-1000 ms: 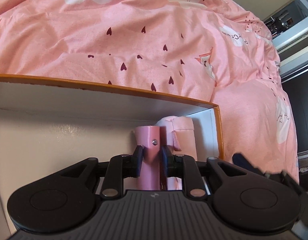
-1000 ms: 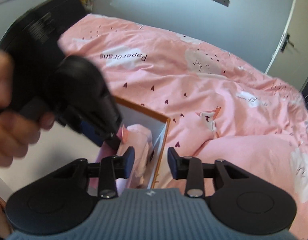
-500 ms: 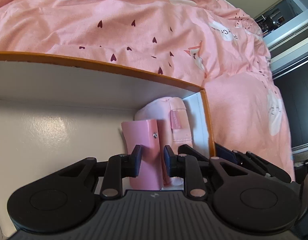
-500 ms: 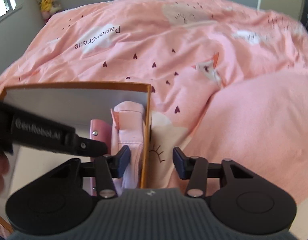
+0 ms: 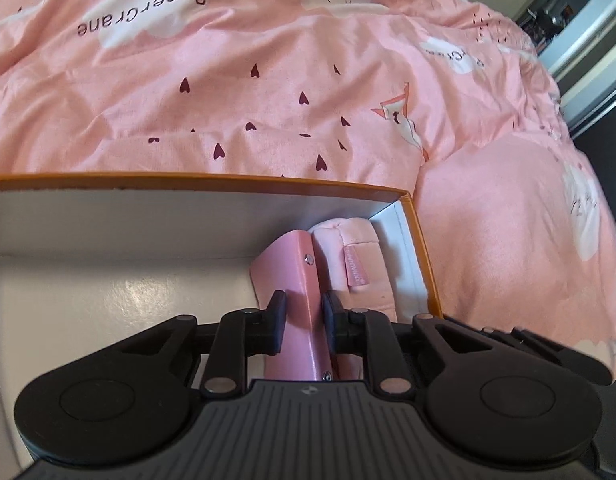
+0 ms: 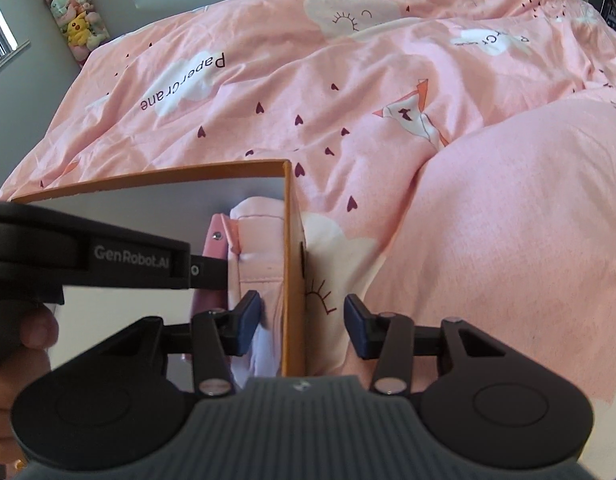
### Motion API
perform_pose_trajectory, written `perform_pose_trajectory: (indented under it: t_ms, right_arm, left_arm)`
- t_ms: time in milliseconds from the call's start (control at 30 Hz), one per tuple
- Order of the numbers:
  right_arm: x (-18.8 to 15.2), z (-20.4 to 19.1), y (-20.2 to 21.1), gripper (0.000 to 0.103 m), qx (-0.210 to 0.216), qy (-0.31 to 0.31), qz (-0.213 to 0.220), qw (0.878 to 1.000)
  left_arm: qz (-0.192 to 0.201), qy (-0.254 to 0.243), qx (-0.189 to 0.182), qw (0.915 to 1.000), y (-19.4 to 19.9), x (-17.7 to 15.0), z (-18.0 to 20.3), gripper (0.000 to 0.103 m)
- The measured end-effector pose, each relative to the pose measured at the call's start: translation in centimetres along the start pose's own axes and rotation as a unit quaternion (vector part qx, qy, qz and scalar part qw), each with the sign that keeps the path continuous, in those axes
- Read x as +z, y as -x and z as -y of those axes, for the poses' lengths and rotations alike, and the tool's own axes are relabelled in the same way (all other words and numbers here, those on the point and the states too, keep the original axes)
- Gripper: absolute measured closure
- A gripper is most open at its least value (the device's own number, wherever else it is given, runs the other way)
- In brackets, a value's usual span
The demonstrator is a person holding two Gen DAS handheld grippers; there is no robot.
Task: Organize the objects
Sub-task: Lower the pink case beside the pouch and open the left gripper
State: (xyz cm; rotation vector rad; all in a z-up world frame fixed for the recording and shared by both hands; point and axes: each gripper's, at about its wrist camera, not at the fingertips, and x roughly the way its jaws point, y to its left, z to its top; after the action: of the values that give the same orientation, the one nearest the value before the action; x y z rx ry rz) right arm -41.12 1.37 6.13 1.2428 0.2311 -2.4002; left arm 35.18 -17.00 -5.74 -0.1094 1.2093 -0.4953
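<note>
An orange box [image 5: 228, 182] with a white inside lies on the bed. In its right end a pink binder [image 5: 296, 276] with metal rivets stands on edge beside a pink fabric pouch [image 5: 359, 256]. My left gripper [image 5: 304, 320] points down into the box, its jaws closing with both pads against the binder's spine. In the right wrist view the binder [image 6: 216, 244] shows behind the pouch [image 6: 260, 240]. My right gripper [image 6: 302, 328] is open and straddles the box's right wall [image 6: 290, 280], one finger inside by the pouch, the other outside.
A rumpled pink duvet [image 6: 427, 160] with hearts and clouds surrounds the box and bulges at the right. A person's hand [image 6: 24, 344] holds the left tool at the lower left. Plush toys [image 6: 74, 12] stand by the grey wall; a doorway [image 5: 567, 12] opens far right.
The left jaws have narrowed onto the binder, which now leans left. The right gripper has rolled and come down over the box's right wall, then kept still.
</note>
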Motion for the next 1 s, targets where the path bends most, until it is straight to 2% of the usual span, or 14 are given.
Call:
perform_pose_trajectory:
  t_ms: [100, 133, 167, 233, 333, 500, 833, 1000]
  right_arm:
    - [-0.1, 0.0, 0.1, 0.049, -0.007, 0.005, 0.003, 1.0]
    - [-0.1, 0.0, 0.1, 0.049, -0.008, 0.004, 0.004, 1.0]
    - [-0.1, 0.1, 0.1, 0.049, -0.006, 0.002, 0.003, 1.0]
    - [-0.1, 0.2, 0.1, 0.049, -0.004, -0.003, 0.003, 1.0]
    - [-0.1, 0.1, 0.2, 0.049, -0.006, -0.001, 0.003, 1.0]
    - [-0.2, -0.2, 0.6, 0.049, -0.009, 0.008, 0.006, 1.0]
    - [-0.2, -0.8, 1.9, 0.045, -0.008, 0.016, 0.014, 1.0]
    - [-0.3, -1.3, 2.7, 0.044, -0.027, 0.034, 0.022, 0.999]
  left_arm:
    - [-0.002, 0.026, -0.028, 0.9993, 0.3, 0.2, -1.1, 0.08]
    - [-0.004, 0.036, -0.041, 0.9985, 0.4, 0.2, -1.6, 0.078]
    - [-0.003, 0.043, -0.057, 0.9975, 0.7, 0.1, -1.9, 0.071]
    - [0.0, 0.052, -0.077, 0.9957, 1.1, 0.1, -2.2, 0.068]
    - [0.005, 0.042, -0.066, 0.9969, 1.5, -0.1, -2.0, 0.07]
    - [0.012, 0.033, -0.056, 0.9978, 2.0, -0.5, -1.9, 0.082]
    - [0.017, 0.012, -0.039, 0.999, 2.3, -1.2, -1.6, 0.085]
    - [0.013, 0.004, -0.031, 0.9994, 1.8, -1.3, -1.3, 0.088]
